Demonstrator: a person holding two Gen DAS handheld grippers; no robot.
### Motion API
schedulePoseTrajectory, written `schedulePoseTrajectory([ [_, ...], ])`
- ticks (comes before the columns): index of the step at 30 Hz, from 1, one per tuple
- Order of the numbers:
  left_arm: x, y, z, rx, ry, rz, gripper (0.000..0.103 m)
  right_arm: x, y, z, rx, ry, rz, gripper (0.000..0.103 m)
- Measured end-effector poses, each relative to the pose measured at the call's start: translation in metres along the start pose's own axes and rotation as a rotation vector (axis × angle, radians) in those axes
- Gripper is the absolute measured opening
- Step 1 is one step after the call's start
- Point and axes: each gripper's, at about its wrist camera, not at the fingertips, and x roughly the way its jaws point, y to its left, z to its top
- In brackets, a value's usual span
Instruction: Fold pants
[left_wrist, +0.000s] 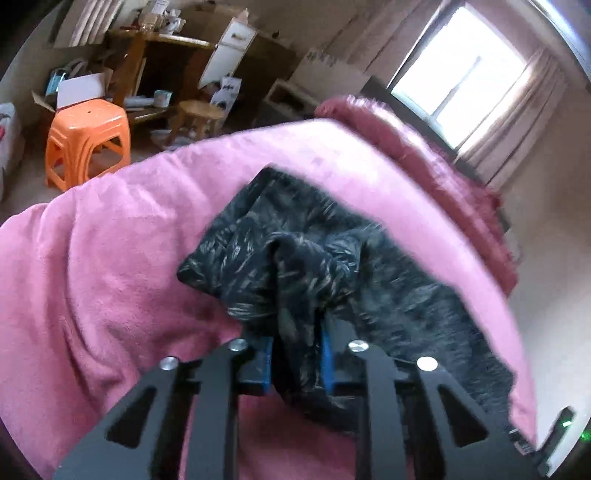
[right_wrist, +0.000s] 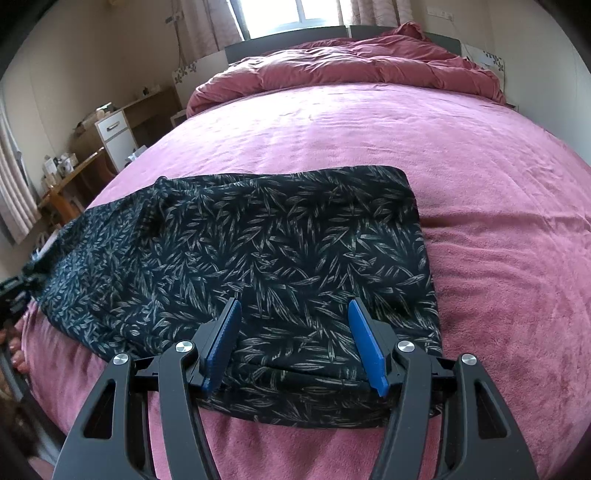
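Note:
The pants (right_wrist: 280, 251) are black with a pale leaf print and lie partly folded on the pink bed cover (right_wrist: 480, 192). My right gripper (right_wrist: 293, 317) is open, its blue pads (right_wrist: 225, 343) spread just above the near edge of the pants, holding nothing. My left gripper (left_wrist: 297, 347) is shut on a bunched fold of the pants (left_wrist: 295, 280) and holds that end lifted off the bed; this view is blurred. The left gripper also shows at the far left edge of the right wrist view (right_wrist: 18, 291), at the lifted end of the pants.
A rumpled dark pink duvet (right_wrist: 369, 62) lies at the head of the bed below a window. An orange plastic stool (left_wrist: 88, 140), a wooden stool (left_wrist: 199, 118) and a cluttered wooden desk (left_wrist: 166, 62) stand beside the bed. A white cabinet (right_wrist: 114, 136) stands by the wall.

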Motion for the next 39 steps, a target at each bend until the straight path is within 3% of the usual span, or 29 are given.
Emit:
schedulePoseTrajectory([
  [4,-0.006,-0.004,0.004,0.003,-0.015,-0.041,0.013,0.0,0.001,-0.001,0.001,0.001,-0.002,0.059],
  [8,0.006,0.027,0.004,-0.193,0.044,-0.092,0.013,0.0,-0.003,0.0,0.022,0.001,0.015,0.059],
  [10,0.009,0.032,0.001,-0.209,0.055,-0.088,0.015,-0.001,-0.006,0.0,0.045,-0.003,0.032,0.059],
  [13,0.011,0.028,-0.006,-0.189,0.052,-0.051,0.036,-0.003,-0.007,0.0,0.061,-0.018,0.042,0.059],
  [14,0.012,0.028,-0.009,-0.198,0.052,-0.056,0.048,-0.005,-0.008,0.0,0.061,-0.024,0.045,0.059],
  [19,0.015,0.012,-0.019,-0.092,0.04,-0.015,0.057,-0.005,-0.008,0.0,0.066,-0.026,0.042,0.059],
  [20,0.018,0.012,-0.017,-0.09,0.043,-0.011,0.055,-0.004,-0.009,0.0,0.07,-0.021,0.044,0.059],
  [22,0.023,0.017,-0.01,-0.128,0.055,-0.016,0.032,-0.003,-0.01,0.001,0.074,-0.02,0.046,0.059],
  [24,0.028,0.025,-0.005,-0.201,0.076,-0.061,0.022,-0.003,-0.01,0.001,0.073,-0.021,0.046,0.059],
  [26,0.025,0.018,0.001,-0.213,0.065,-0.068,0.016,-0.004,-0.011,0.001,0.075,-0.025,0.049,0.059],
  [29,0.013,-0.008,0.01,-0.156,0.021,-0.063,0.013,-0.005,-0.014,0.002,0.092,-0.029,0.056,0.059],
  [33,-0.01,-0.058,0.024,-0.052,-0.03,-0.151,0.011,-0.009,-0.024,0.004,0.138,-0.041,0.08,0.059],
  [39,-0.034,-0.165,0.019,0.232,-0.058,-0.267,0.011,-0.017,-0.038,0.006,0.215,-0.075,0.128,0.059],
])
